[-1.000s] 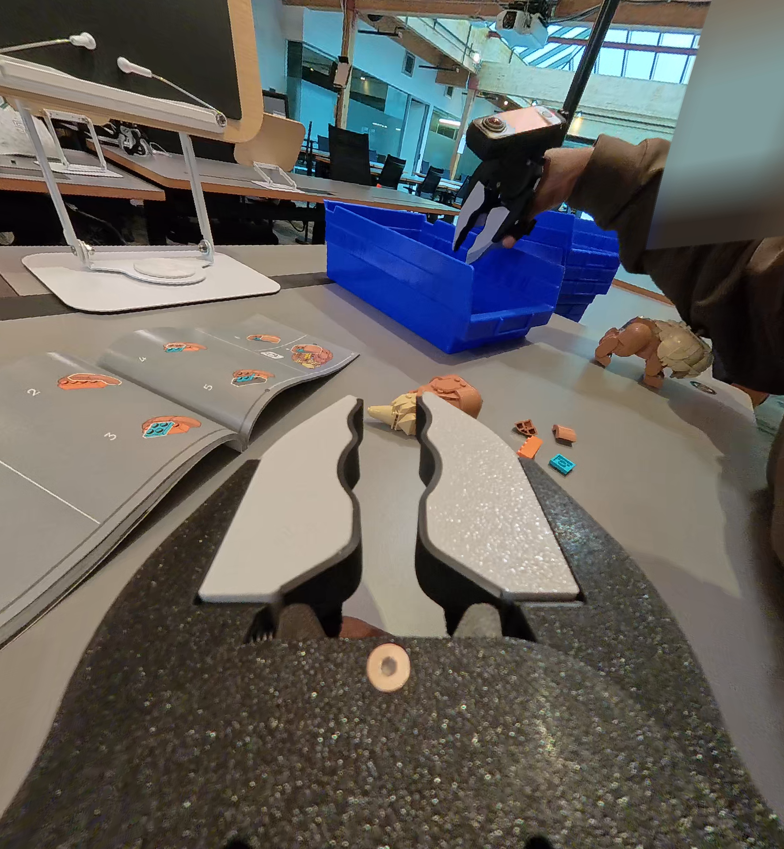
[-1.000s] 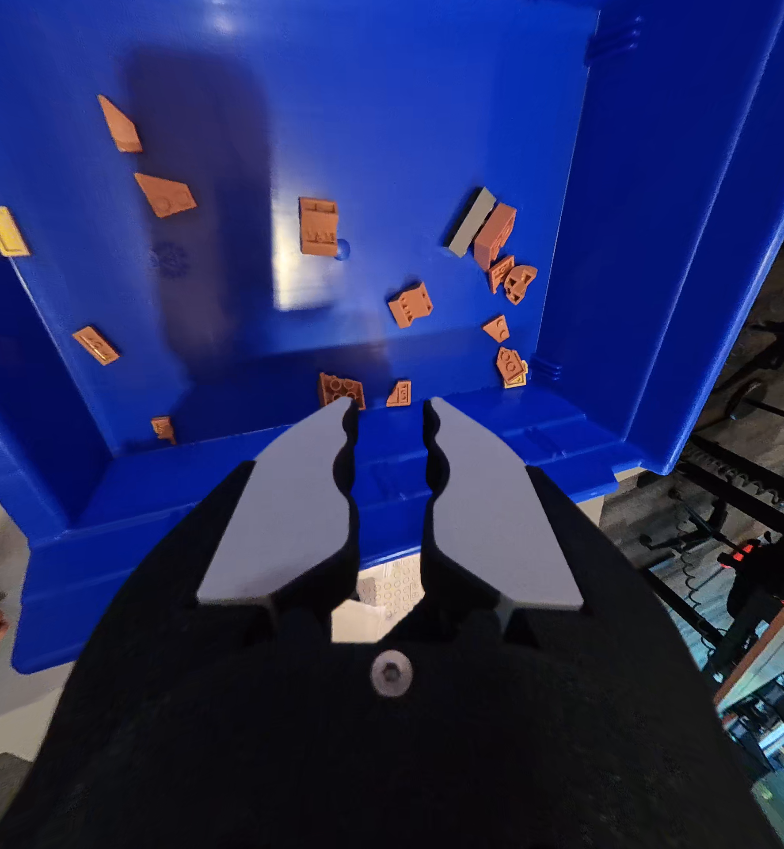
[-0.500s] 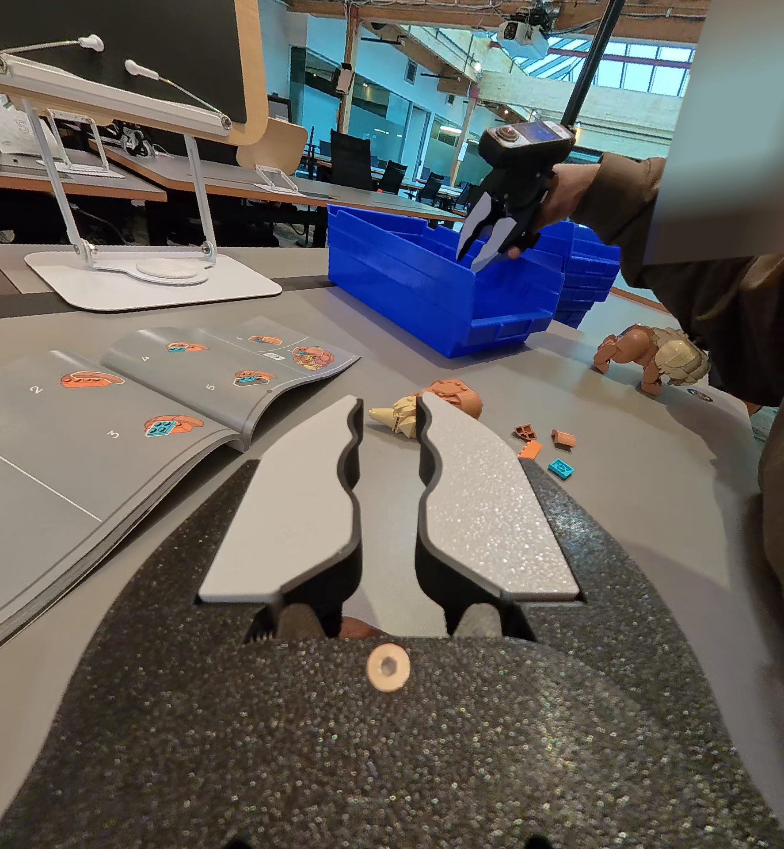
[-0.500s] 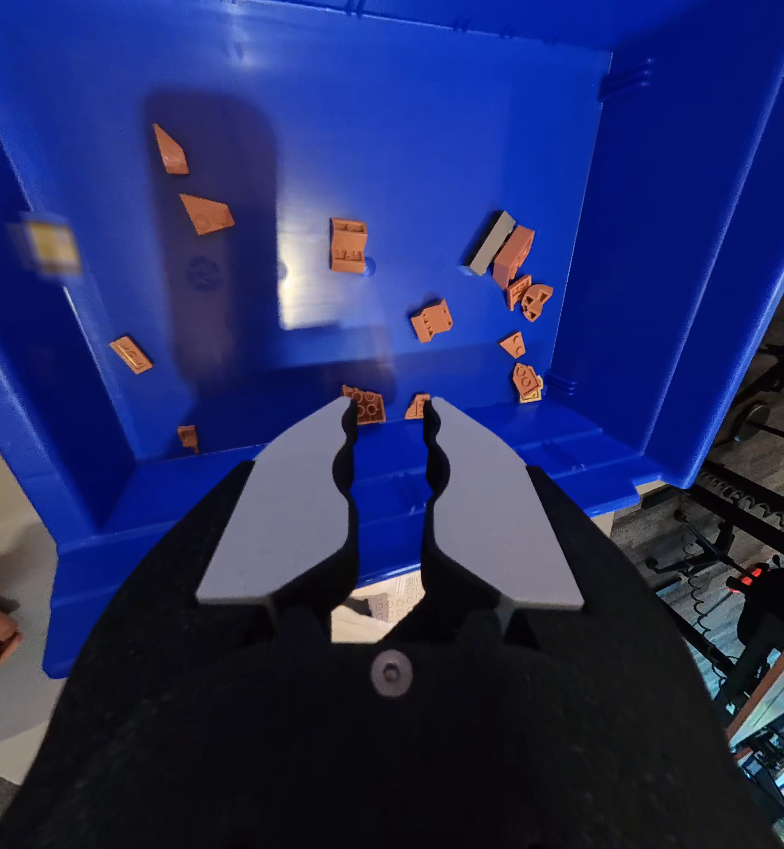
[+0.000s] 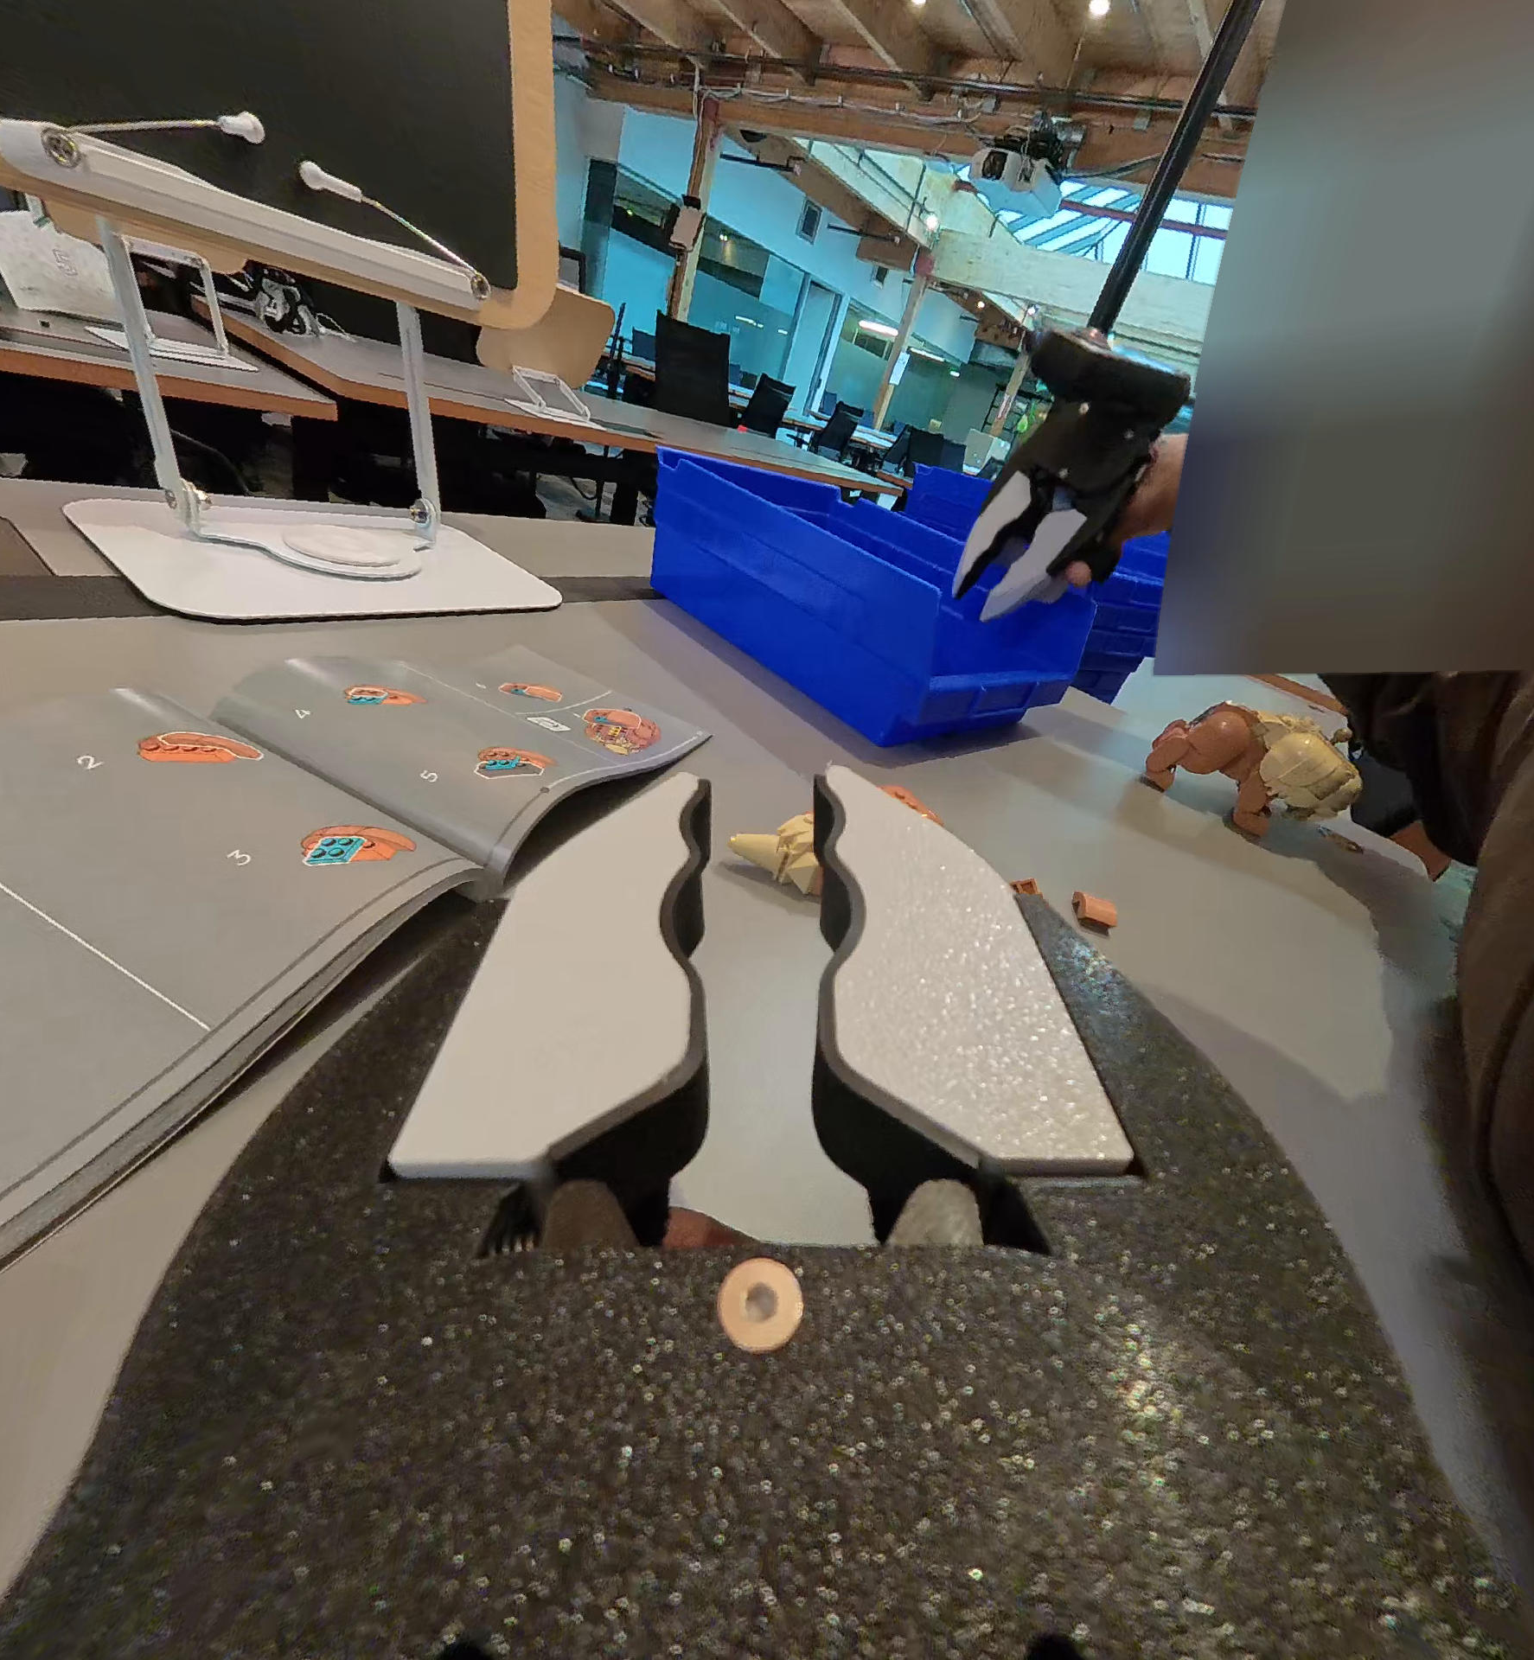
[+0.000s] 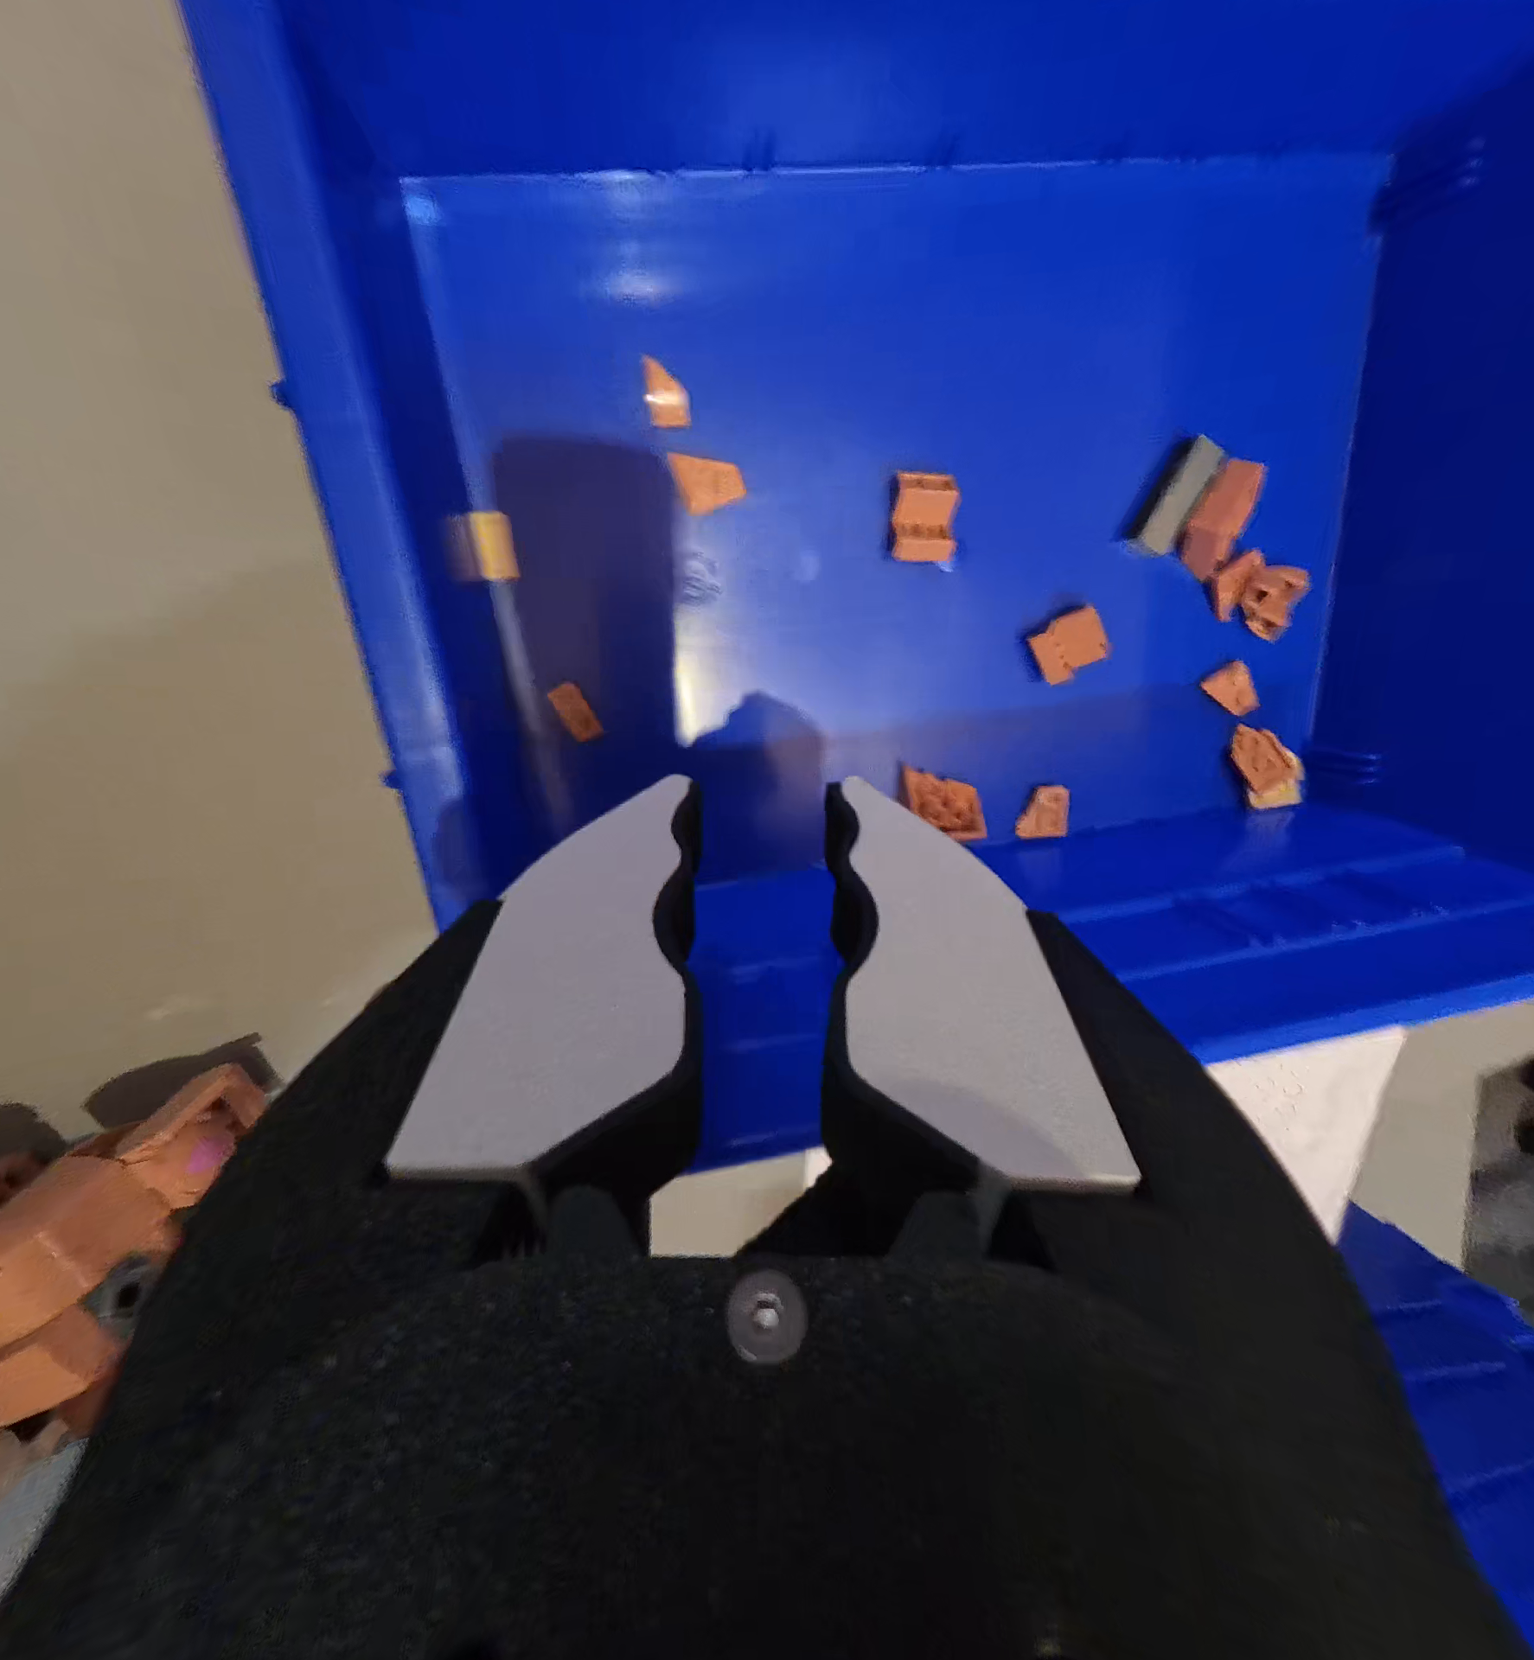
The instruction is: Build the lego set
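The right gripper [image 6: 759, 790], jaws parted and empty, is held above the open blue plastic bin [image 6: 1509, 377], where small orange lego bricks [image 6: 923, 528] lie scattered; one isolated brick should be approached squarely. Beside the bin, the left gripper [image 5: 759, 790] is held open over the grey table [image 5: 1195, 970], near the open instruction booklet [image 5: 206, 853].

Open instruction booklet [image 5: 117, 907] carries 4 printed step numbers (white, legible).

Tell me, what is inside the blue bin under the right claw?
The blue bin holds loose orange-brown lego pieces, one grey piece and one yellowish piece. The right claw, open and empty, covers part of the near floor.
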`<state>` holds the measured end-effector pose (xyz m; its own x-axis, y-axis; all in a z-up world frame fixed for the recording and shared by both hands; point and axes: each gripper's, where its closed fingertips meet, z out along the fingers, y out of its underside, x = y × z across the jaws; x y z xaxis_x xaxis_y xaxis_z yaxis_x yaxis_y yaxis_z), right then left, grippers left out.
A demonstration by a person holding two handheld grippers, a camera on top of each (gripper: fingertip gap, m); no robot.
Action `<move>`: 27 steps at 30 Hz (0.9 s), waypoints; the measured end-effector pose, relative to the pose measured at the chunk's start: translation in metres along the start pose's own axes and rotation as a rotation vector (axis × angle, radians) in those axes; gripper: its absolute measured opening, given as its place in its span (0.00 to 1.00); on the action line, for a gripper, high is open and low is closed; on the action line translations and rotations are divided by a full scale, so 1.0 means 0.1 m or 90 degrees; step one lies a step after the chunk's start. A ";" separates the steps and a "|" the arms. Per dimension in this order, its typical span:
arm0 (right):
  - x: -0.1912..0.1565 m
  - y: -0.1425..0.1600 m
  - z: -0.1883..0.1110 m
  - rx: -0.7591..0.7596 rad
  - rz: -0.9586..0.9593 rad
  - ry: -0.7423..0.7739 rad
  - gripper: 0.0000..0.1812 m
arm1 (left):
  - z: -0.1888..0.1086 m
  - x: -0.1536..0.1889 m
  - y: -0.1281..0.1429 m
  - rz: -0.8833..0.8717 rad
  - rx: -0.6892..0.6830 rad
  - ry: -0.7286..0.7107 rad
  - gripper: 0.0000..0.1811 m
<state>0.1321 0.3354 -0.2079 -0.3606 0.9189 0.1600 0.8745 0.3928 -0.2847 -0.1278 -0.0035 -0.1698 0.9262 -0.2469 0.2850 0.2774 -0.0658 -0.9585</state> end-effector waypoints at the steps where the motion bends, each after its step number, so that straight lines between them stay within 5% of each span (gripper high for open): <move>1: -0.10 -0.02 0.03 0.006 0.001 -0.027 0.13 | -0.01 -0.01 -0.01 -0.004 0.004 -0.001 0.12; 5: -0.33 0.05 0.22 -0.010 -0.039 -0.077 0.08 | -0.03 -0.02 -0.04 -0.014 0.022 0.002 0.12; 11: -0.65 -0.16 0.04 0.101 -0.024 -0.158 0.00 | 0.03 -0.05 0.03 -0.021 -0.015 -0.008 0.12; 19: -0.42 -0.02 0.02 -0.049 -0.200 -0.020 0.06 | 0.05 -0.05 0.06 -0.011 -0.033 -0.018 0.12; 27: -0.56 -0.05 0.30 -0.118 -0.406 -0.228 0.13 | 0.03 -0.04 0.03 -0.018 -0.016 -0.010 0.12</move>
<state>0.1382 0.2833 -0.2440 -0.8713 0.4833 -0.0858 0.4892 0.8693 -0.0706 -0.1302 0.0000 -0.1739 0.9222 -0.2292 0.3115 0.2970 -0.0961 -0.9500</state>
